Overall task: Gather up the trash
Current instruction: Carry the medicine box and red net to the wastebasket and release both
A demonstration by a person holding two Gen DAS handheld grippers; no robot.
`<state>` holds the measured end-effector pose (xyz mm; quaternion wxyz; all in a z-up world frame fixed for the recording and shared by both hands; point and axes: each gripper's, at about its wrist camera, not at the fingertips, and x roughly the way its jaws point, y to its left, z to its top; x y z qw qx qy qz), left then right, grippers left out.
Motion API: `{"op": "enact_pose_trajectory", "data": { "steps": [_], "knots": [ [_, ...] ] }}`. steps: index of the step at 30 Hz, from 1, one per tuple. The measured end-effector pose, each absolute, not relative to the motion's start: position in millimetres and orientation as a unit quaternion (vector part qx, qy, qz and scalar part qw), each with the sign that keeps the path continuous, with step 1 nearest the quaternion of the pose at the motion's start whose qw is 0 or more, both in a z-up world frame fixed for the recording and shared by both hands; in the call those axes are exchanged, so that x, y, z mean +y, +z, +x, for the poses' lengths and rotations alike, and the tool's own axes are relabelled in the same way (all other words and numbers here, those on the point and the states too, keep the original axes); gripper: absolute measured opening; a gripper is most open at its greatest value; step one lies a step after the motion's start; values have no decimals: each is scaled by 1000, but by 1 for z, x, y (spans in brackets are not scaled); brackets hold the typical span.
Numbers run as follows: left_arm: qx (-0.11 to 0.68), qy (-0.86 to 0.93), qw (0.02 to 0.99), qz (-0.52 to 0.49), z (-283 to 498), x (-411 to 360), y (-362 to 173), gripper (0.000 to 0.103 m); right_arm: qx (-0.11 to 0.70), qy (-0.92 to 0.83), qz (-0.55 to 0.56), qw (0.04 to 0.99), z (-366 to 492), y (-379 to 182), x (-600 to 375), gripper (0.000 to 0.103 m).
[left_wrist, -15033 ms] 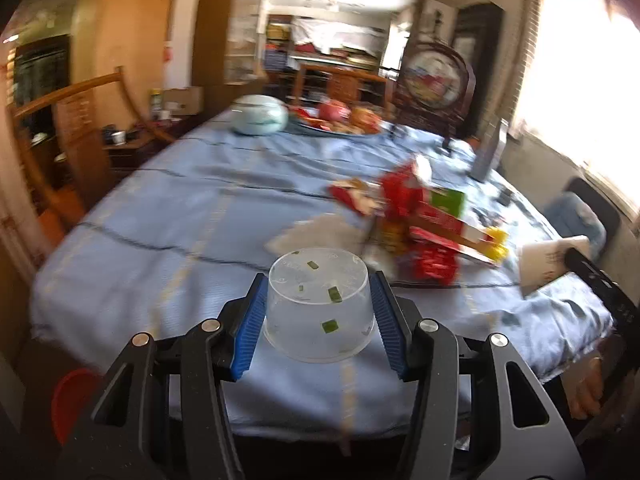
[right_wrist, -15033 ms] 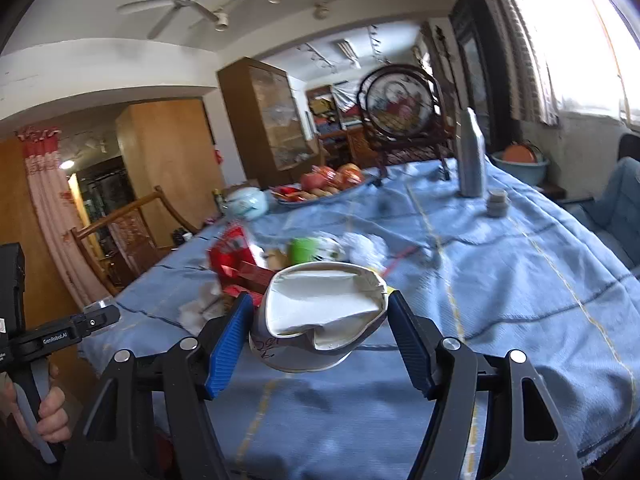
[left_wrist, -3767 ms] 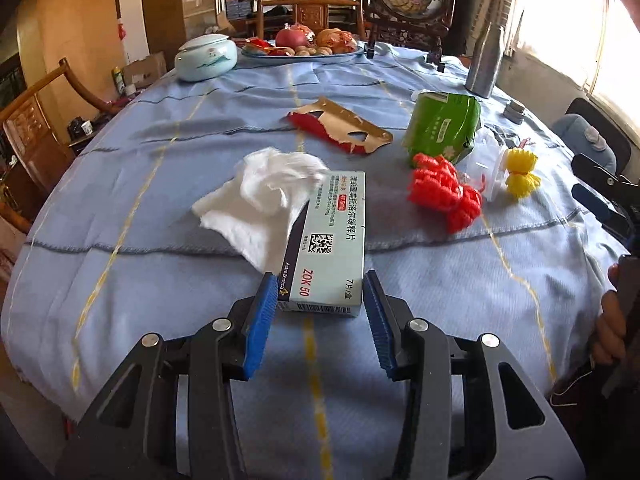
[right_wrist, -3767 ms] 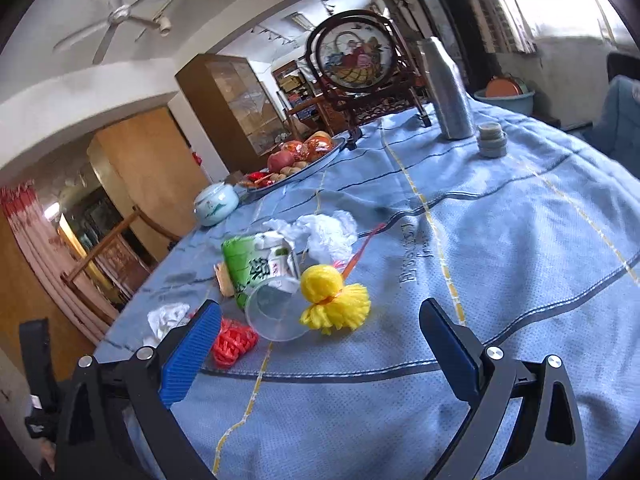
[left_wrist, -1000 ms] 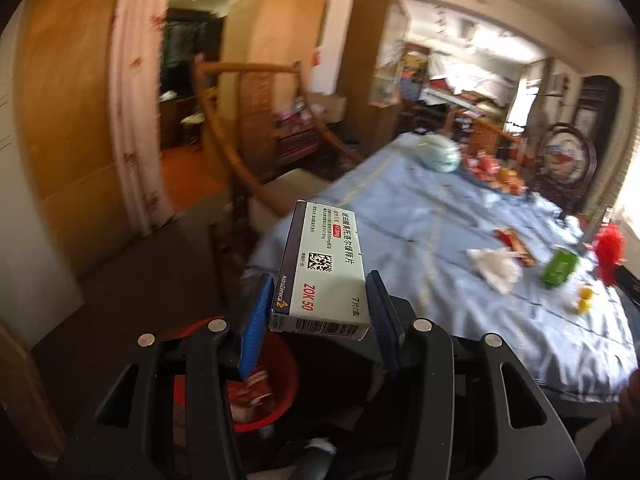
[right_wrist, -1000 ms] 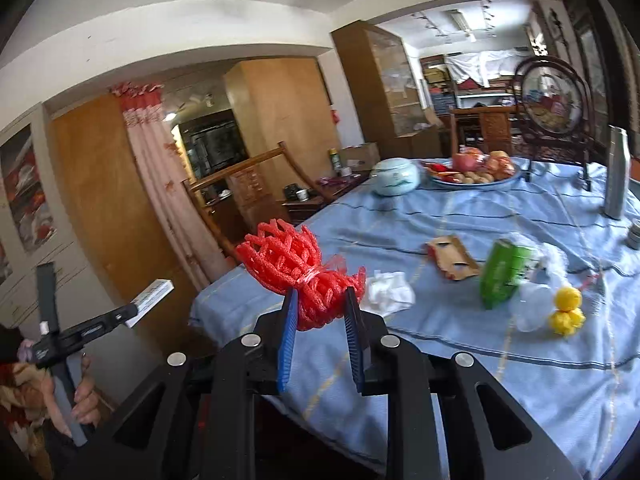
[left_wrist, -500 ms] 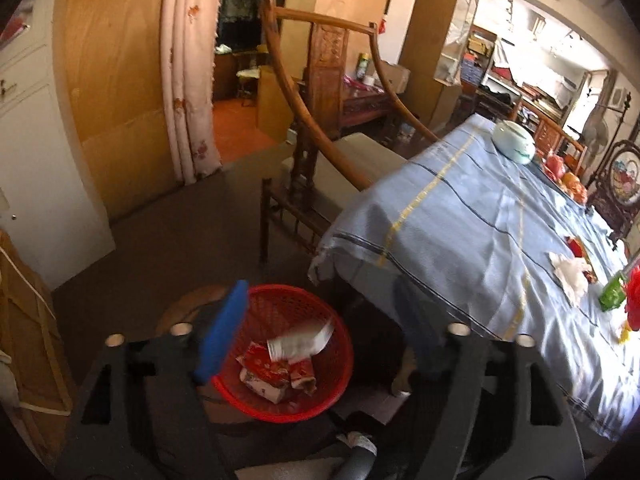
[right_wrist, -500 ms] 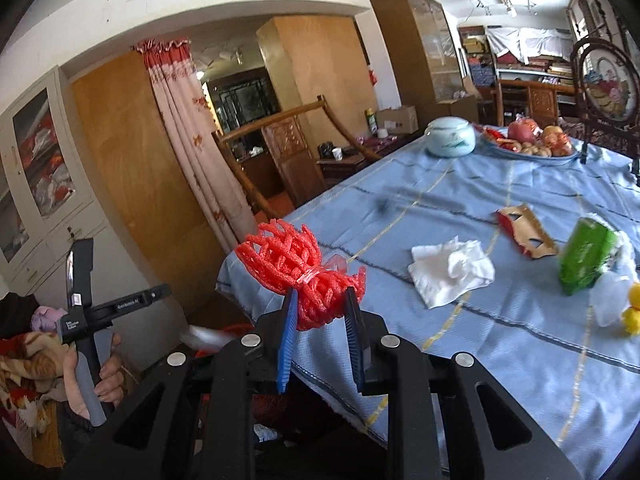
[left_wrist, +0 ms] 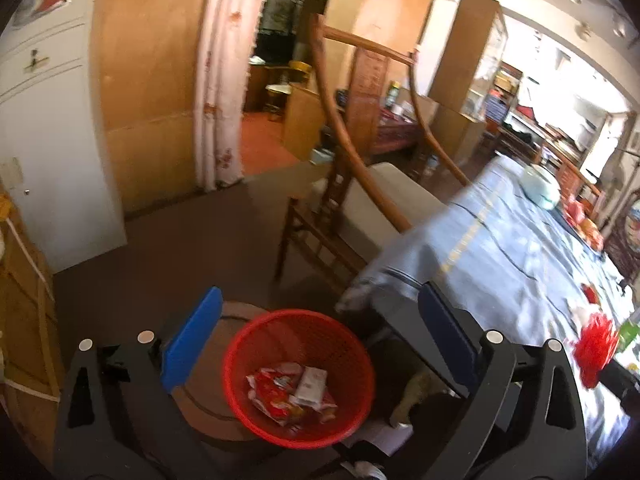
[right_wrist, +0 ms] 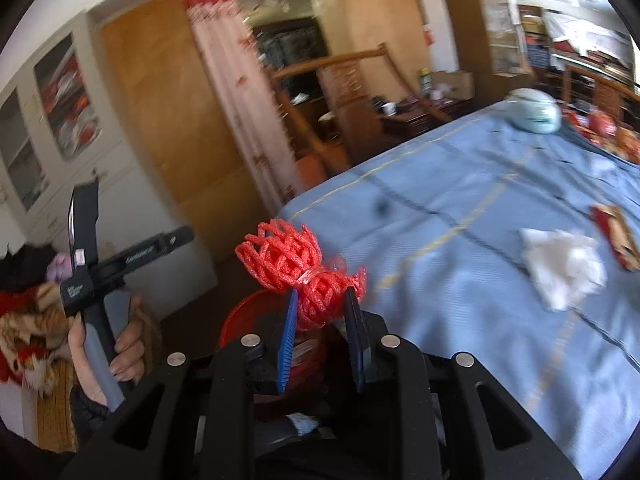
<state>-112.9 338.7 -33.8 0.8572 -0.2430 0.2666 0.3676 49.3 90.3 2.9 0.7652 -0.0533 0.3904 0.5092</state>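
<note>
Two grippers we hold: the left gripper [left_wrist: 320,328] angled down, fingers opening wide, empty above the red basket [left_wrist: 236,364]; the right gripper [right_wrist: 322,320] clamped on red foam netting [right_wrist: 298,270].

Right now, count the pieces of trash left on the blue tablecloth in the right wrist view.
2: a crumpled white tissue near the table's right side, and a torn red wrapper just beyond it. More may lie out of frame.
</note>
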Motion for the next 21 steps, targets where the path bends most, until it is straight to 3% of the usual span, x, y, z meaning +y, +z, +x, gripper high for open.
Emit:
{"op": "enact_pose_trajectory", "data": {
  "steps": [11, 13, 21],
  "knots": [
    [254, 440, 817, -273, -142, 395, -57, 96, 436, 567, -129, 687, 24, -41, 214, 29],
    [256, 437, 814, -285, -145, 403, -62, 96, 443, 572, -129, 678, 22, -47, 226, 42],
    [267, 432, 811, -291, -140, 403, -70, 96, 421, 556, -120, 706, 34, -38, 215, 58]
  ]
}}
